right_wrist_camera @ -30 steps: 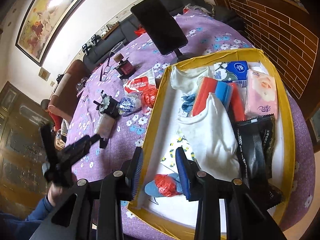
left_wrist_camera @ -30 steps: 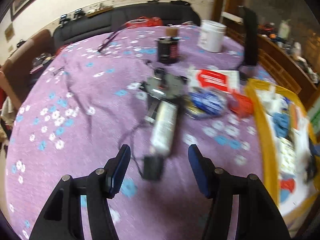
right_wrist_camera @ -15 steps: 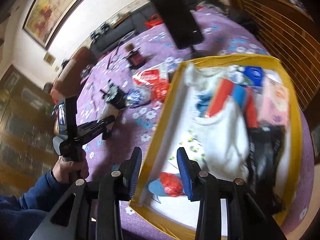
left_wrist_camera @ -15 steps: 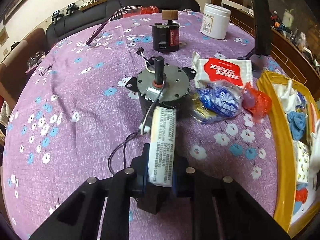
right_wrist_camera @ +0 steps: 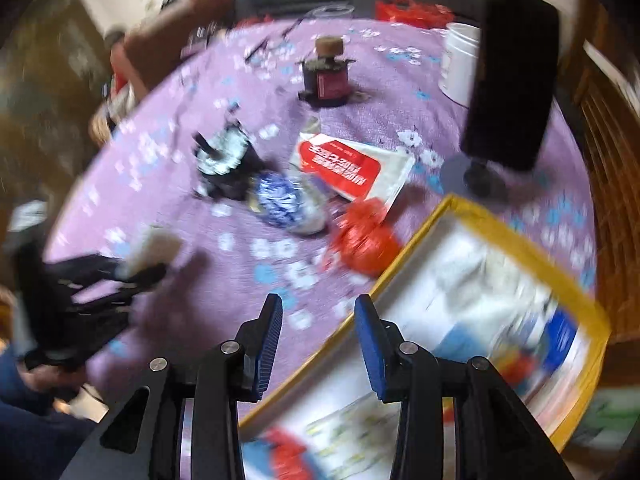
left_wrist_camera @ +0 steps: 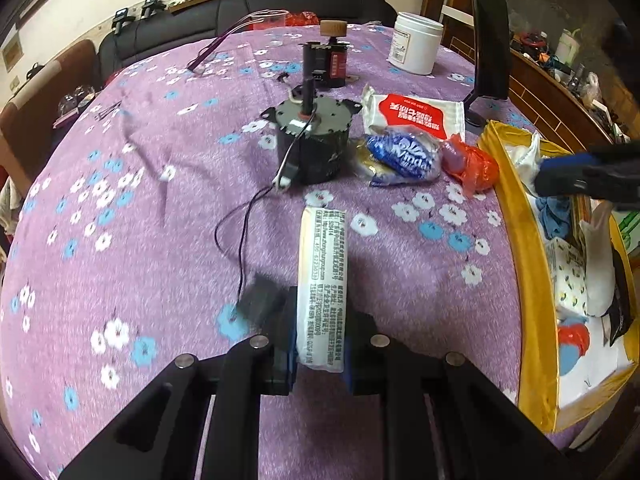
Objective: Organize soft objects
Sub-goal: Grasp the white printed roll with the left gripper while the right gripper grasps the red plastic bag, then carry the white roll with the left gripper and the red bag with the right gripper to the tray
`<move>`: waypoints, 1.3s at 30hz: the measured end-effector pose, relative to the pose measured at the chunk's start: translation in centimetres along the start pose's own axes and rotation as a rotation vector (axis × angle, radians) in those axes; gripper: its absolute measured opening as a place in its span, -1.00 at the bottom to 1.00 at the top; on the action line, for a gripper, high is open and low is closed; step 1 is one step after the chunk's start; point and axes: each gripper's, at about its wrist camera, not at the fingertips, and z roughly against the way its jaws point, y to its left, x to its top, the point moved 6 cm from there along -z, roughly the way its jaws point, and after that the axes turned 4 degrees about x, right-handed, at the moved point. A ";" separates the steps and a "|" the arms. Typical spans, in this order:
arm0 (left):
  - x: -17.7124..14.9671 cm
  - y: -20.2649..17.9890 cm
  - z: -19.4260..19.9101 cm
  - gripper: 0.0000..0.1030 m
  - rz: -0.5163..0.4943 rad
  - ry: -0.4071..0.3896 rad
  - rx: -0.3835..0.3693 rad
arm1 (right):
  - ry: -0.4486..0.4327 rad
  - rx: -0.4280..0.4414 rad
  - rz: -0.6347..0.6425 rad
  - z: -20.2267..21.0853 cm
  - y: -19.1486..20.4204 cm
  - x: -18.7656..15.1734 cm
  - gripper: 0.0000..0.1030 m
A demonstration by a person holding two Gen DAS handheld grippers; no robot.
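Note:
My left gripper point(left_wrist_camera: 320, 350) is shut on a long white tissue packet point(left_wrist_camera: 323, 280) with printed text, held just above the purple flowered tablecloth point(left_wrist_camera: 140, 220). The packet and left gripper point(right_wrist_camera: 140, 270) also show blurred in the right wrist view. My right gripper point(right_wrist_camera: 318, 334) is open and empty, above the near edge of the yellow box point(right_wrist_camera: 412, 244). It shows at the right of the left wrist view point(left_wrist_camera: 588, 172). A blue bag point(left_wrist_camera: 404, 156), a red plastic bag point(left_wrist_camera: 474, 164) and a red-and-white wipes pack point(left_wrist_camera: 416, 114) lie on the cloth.
The yellow box point(left_wrist_camera: 516, 216) holds white cloth, blue cloth and packets. A black motor point(left_wrist_camera: 316, 140) with a trailing wire stands beyond the packet. A dark red device point(left_wrist_camera: 328, 62), a white jar point(left_wrist_camera: 418, 42) and a phone on a stand point(left_wrist_camera: 490, 40) are farther back.
My left gripper closed on the white packet and pulled it back from the motor. My right gripper swung left, from over the box to over its near edge.

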 end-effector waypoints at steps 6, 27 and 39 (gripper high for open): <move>-1.1 1.1 0.5 -0.69 0.058 0.002 -0.012 | 0.070 -0.050 0.116 -2.5 -1.8 1.9 -0.11; -0.8 1.7 -1.9 -0.20 0.080 0.048 0.040 | 0.237 -0.069 0.299 -7.0 -0.8 4.6 -0.09; -1.9 2.3 -0.4 -0.72 0.122 0.015 0.009 | 0.107 0.120 0.114 -3.6 4.1 2.4 -0.22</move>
